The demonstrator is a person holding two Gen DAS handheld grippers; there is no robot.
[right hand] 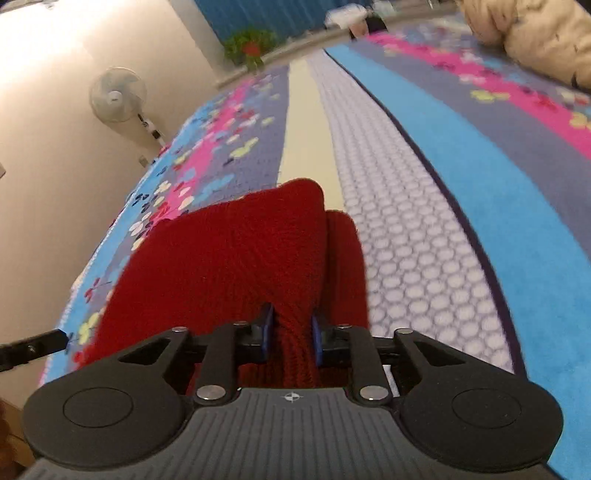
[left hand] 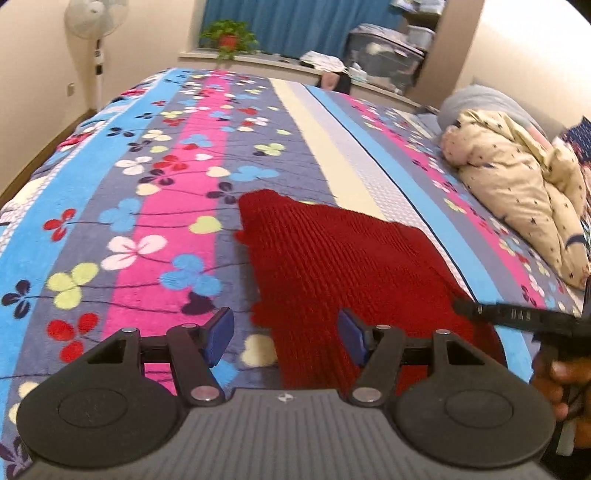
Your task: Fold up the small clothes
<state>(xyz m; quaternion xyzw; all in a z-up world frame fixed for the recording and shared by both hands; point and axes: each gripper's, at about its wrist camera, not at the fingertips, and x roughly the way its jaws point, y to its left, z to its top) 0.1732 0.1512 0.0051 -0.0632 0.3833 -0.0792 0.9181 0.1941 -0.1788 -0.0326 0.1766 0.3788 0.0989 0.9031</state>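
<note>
A dark red ribbed knit garment [left hand: 332, 266] lies on the flowered striped bedspread [left hand: 166, 166]. My left gripper [left hand: 286, 332] hovers open over the garment's near left edge, with nothing pinched between its blue pads. In the right wrist view my right gripper [right hand: 291, 332] is shut on a bunched fold of the red garment [right hand: 229, 251], and the cloth rises in a ridge from the pads. A black finger of the right gripper [left hand: 517, 317] reaches in at the garment's right side, with a person's hand [left hand: 557, 380] behind it.
A crumpled beige quilt [left hand: 517, 184] and a grey pillow [left hand: 480, 99] lie on the right of the bed. Beyond the far end are a potted plant [left hand: 229, 37] and storage boxes [left hand: 384, 55] on a ledge. A standing fan [left hand: 96, 22] stands beside the bed's left edge.
</note>
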